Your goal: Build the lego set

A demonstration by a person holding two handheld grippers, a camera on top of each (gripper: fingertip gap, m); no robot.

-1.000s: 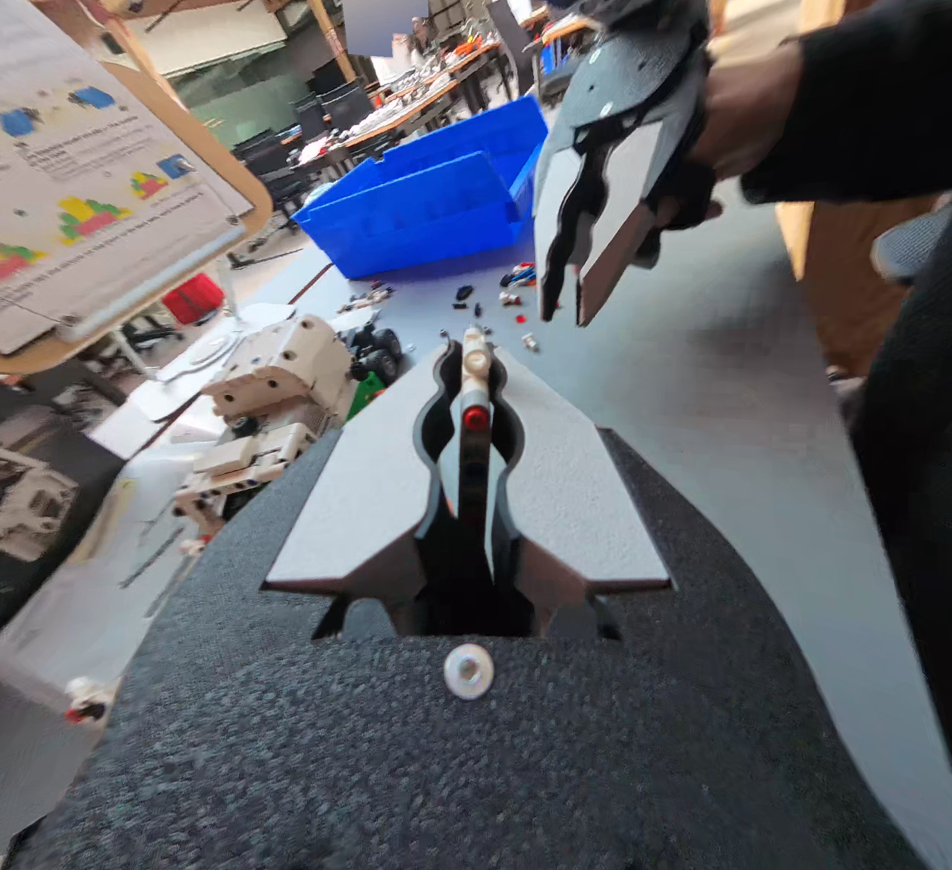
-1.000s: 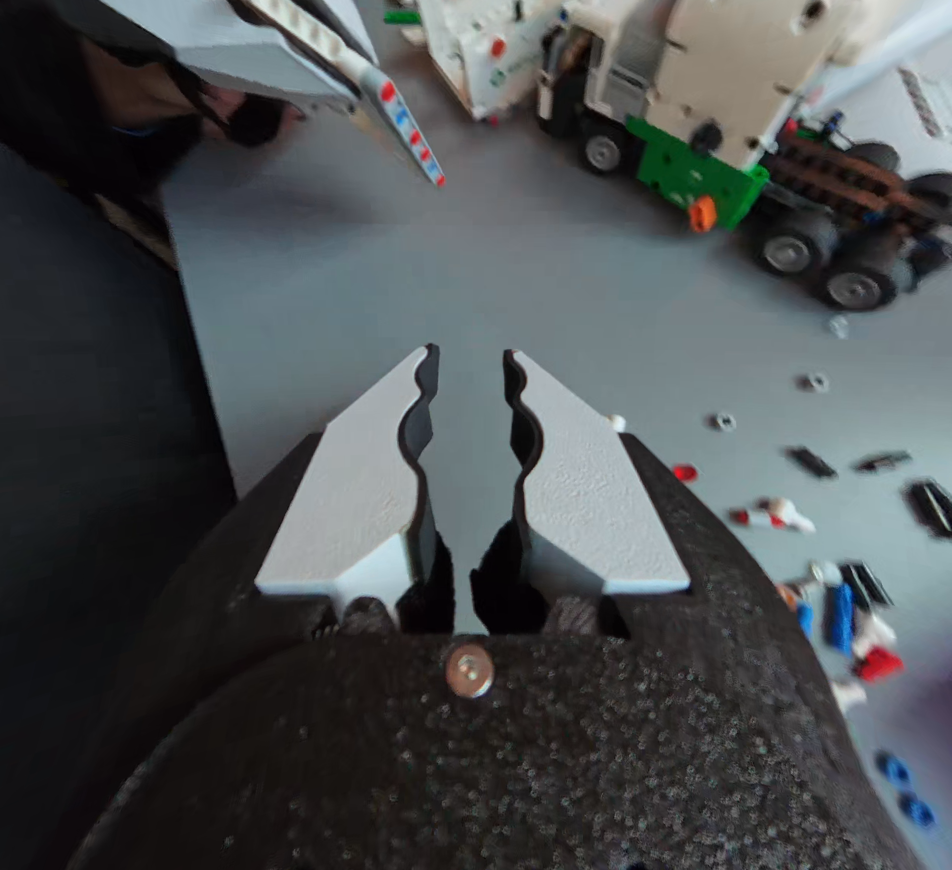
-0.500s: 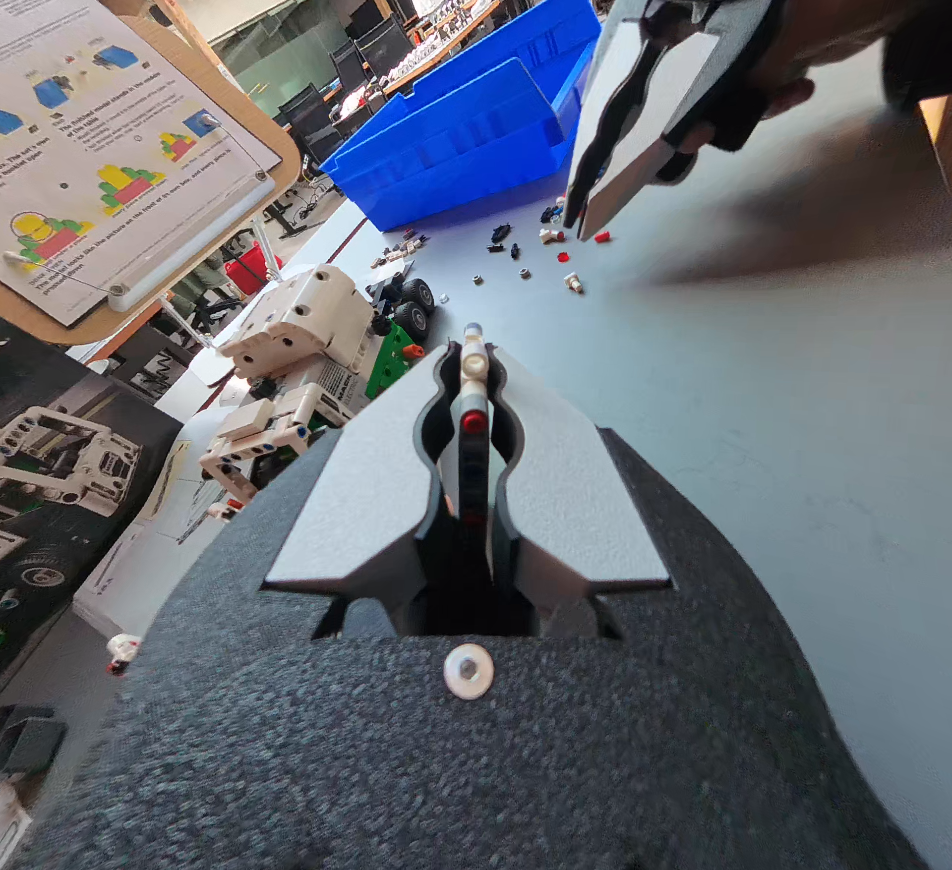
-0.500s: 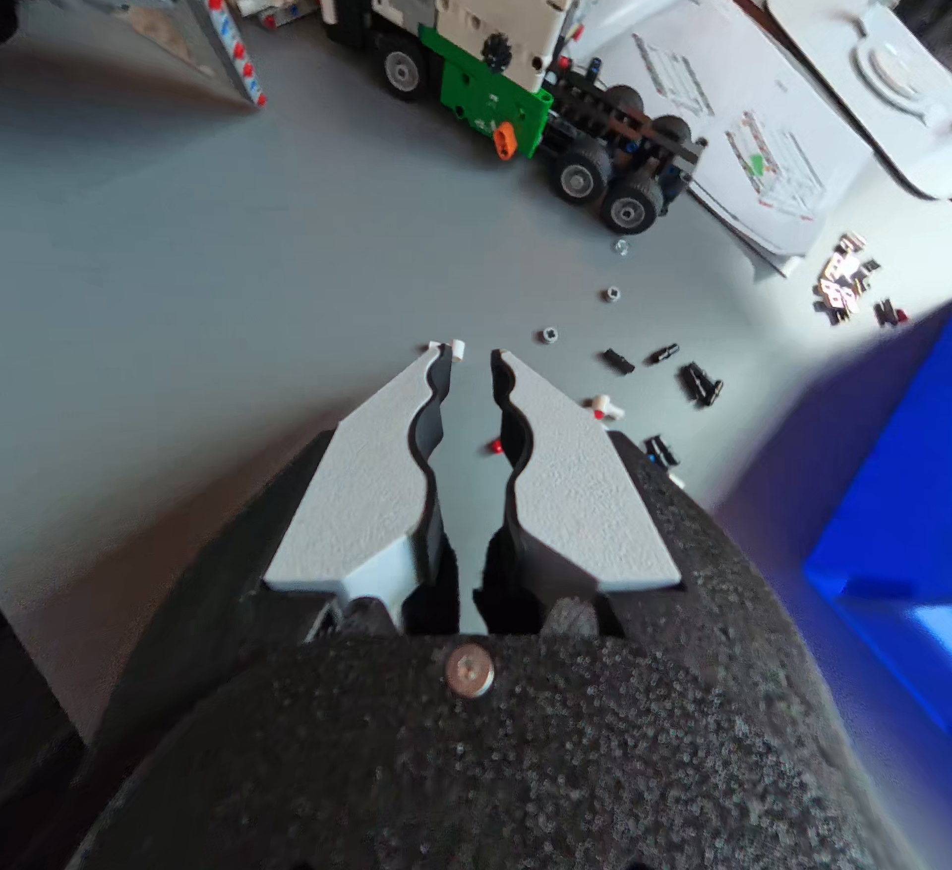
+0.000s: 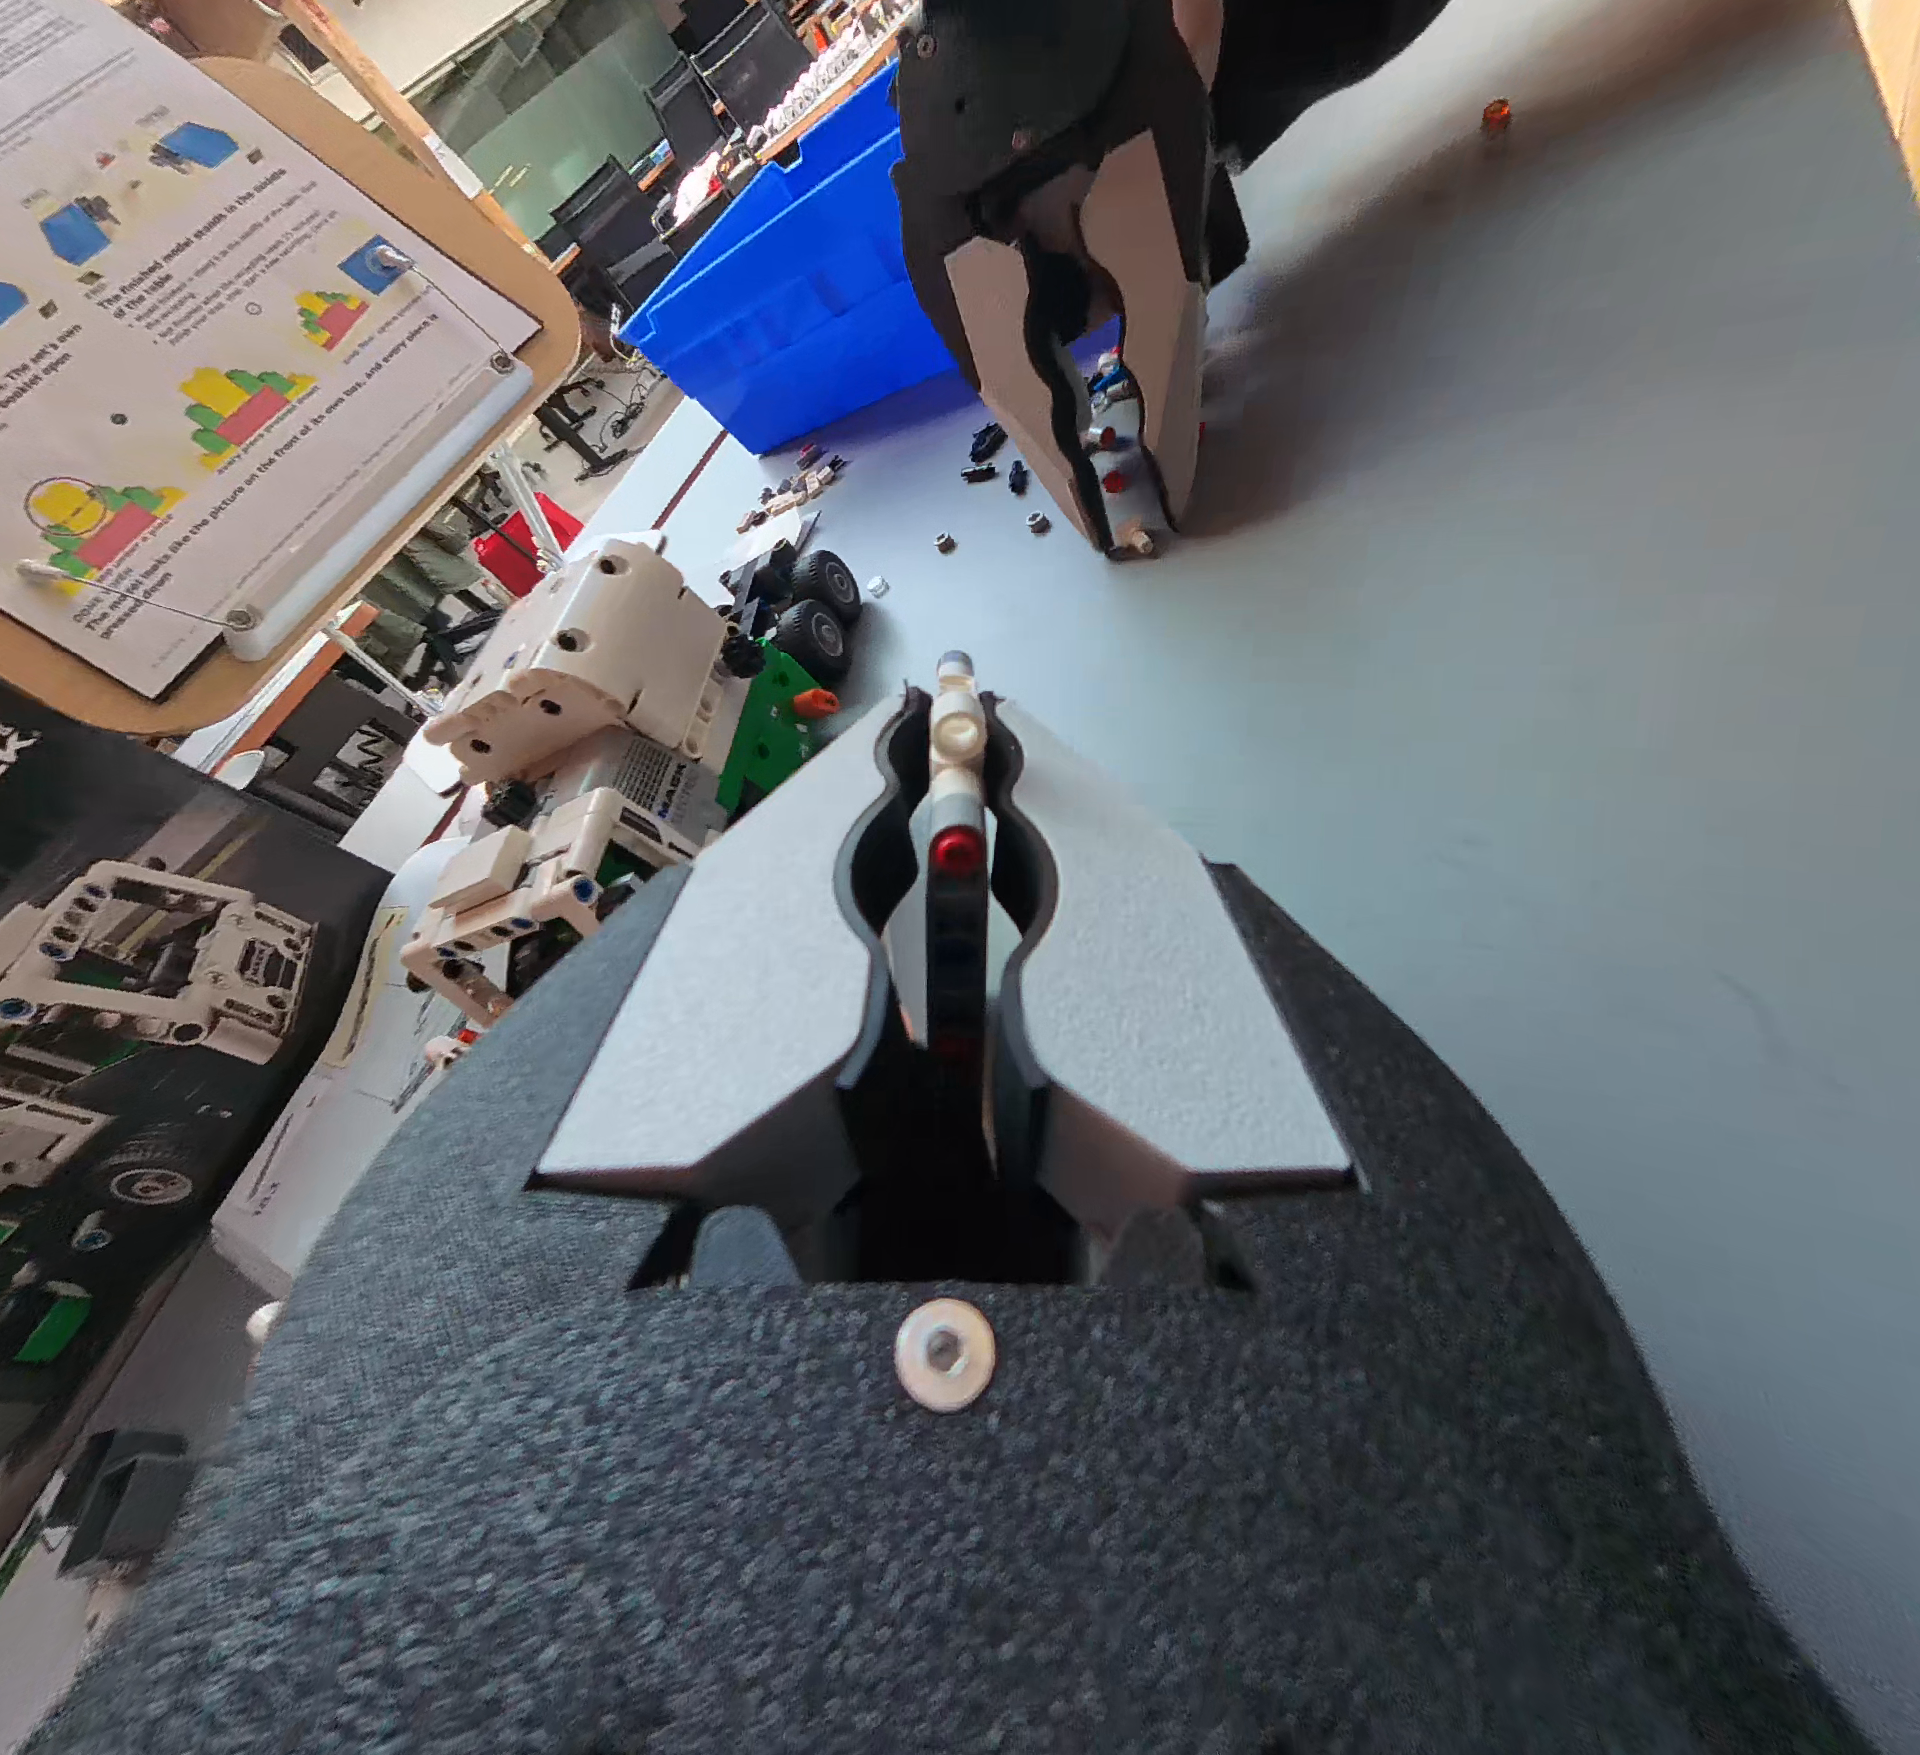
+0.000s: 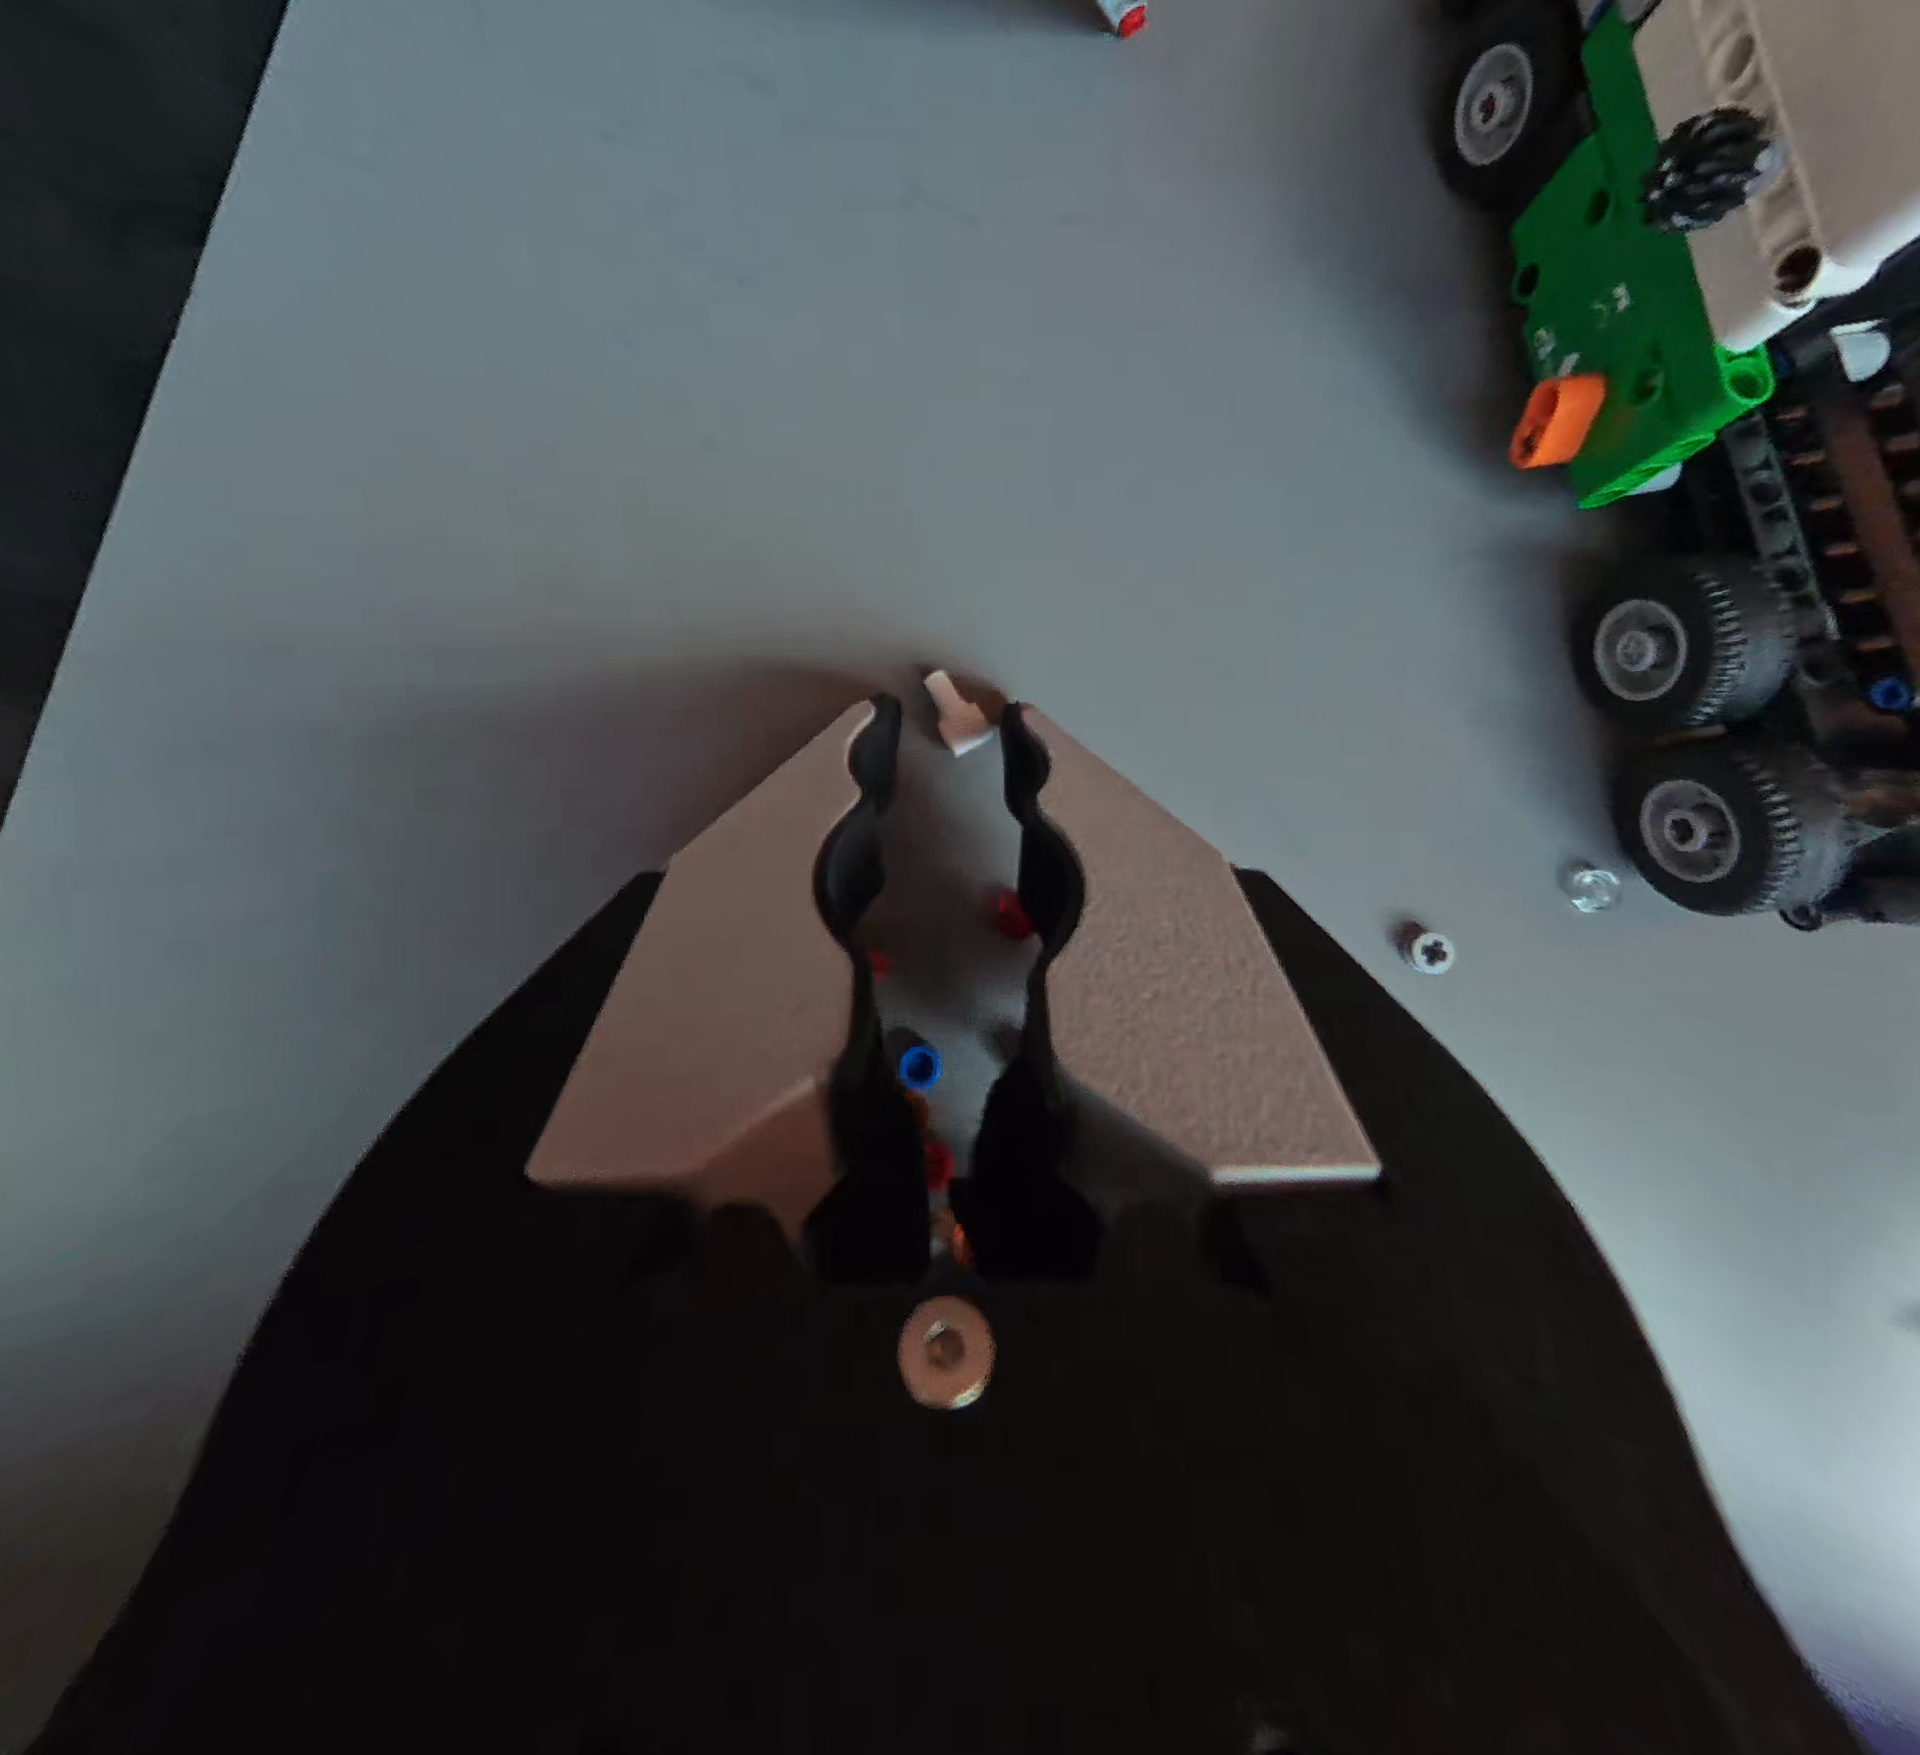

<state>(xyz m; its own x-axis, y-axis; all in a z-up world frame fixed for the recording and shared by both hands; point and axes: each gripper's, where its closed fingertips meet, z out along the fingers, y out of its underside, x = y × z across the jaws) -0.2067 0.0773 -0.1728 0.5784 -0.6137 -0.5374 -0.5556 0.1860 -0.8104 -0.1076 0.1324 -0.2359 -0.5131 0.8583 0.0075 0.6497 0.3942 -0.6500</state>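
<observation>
White and small, a connector piece lies on the grey table right at the tips of the right gripper, whose 2 fingers are spread with a gap and have nothing clamped; the piece sits in the mouth of that gap, nearer the right-hand finger. In the left wrist view the same gripper points steeply down with its tips at the table among scattered red, blue and black pins beside a blue bin. The left gripper is pinched tight on a light-grey beam studded with red pins, held off the table and pointing toward the part-built truck. The likely trouble is the pick itself: the piece is tiny and off-centre, so closing could flick it away or nip only its edge, and it may then twist or drop on the lift. Pressing the tips hard on the table could also scatter the red pins lying under the fingers. Whether the tips actually touch the surface is unclear.
</observation>
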